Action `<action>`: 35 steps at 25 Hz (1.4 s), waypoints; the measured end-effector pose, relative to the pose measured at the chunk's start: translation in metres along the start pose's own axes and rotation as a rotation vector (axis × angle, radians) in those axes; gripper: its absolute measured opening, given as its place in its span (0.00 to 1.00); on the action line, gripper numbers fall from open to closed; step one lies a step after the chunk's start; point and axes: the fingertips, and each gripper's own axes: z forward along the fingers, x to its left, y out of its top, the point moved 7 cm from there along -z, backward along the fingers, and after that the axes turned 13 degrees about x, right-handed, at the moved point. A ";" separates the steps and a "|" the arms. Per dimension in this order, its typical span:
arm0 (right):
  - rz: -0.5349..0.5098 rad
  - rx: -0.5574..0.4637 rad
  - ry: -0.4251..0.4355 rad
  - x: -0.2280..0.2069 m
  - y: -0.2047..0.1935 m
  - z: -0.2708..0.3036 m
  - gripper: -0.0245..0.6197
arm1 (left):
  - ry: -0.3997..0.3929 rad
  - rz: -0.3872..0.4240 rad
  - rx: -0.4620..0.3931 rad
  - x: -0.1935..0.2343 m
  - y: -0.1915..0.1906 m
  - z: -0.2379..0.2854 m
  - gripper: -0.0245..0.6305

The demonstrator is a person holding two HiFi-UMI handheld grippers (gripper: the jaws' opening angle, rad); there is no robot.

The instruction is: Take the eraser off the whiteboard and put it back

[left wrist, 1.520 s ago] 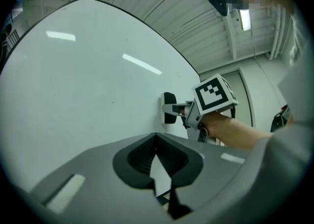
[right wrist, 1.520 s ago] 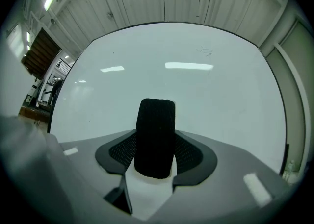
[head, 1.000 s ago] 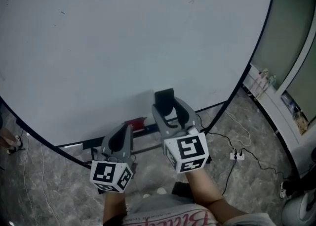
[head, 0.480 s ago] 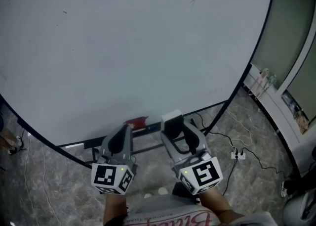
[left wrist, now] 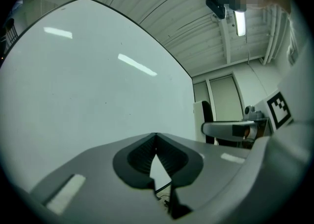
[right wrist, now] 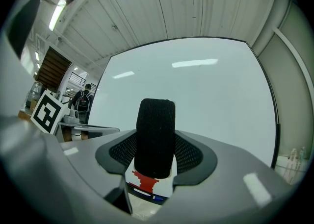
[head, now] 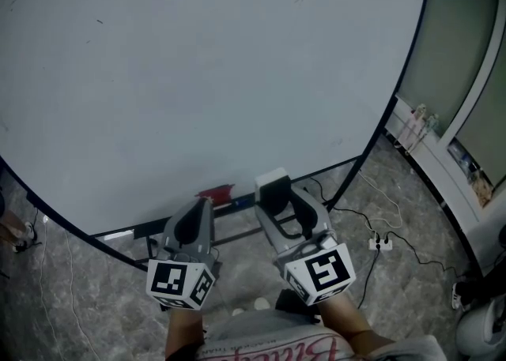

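Right tool [head: 278, 203] has drawn back and down from the whiteboard [head: 198, 75]. It pinches the eraser [right wrist: 155, 135], now off the board. Left tool [left wrist: 156, 142] stays pressed together, empty. Removal looks done; the return remains.

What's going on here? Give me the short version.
A person stands at a whiteboard with a gripper in each hand. The right gripper is closed on the eraser, holding it near the board's lower edge. The left gripper is shut and empty, held alongside.
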 end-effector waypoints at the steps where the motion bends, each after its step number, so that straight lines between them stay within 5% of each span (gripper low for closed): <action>1: -0.005 -0.003 -0.001 -0.001 0.002 0.001 0.39 | -0.001 0.000 0.000 0.000 0.000 0.000 0.04; 11: -0.060 -0.042 -0.021 -0.018 0.046 0.061 0.39 | 0.022 0.008 0.000 0.003 0.000 -0.006 0.04; 21: 0.027 -0.020 -0.051 -0.040 0.091 0.129 0.40 | 0.030 0.007 -0.018 0.007 0.004 -0.010 0.04; 35: -0.007 -0.020 -0.098 -0.044 0.101 0.151 0.41 | 0.034 -0.008 -0.019 0.010 0.003 -0.008 0.04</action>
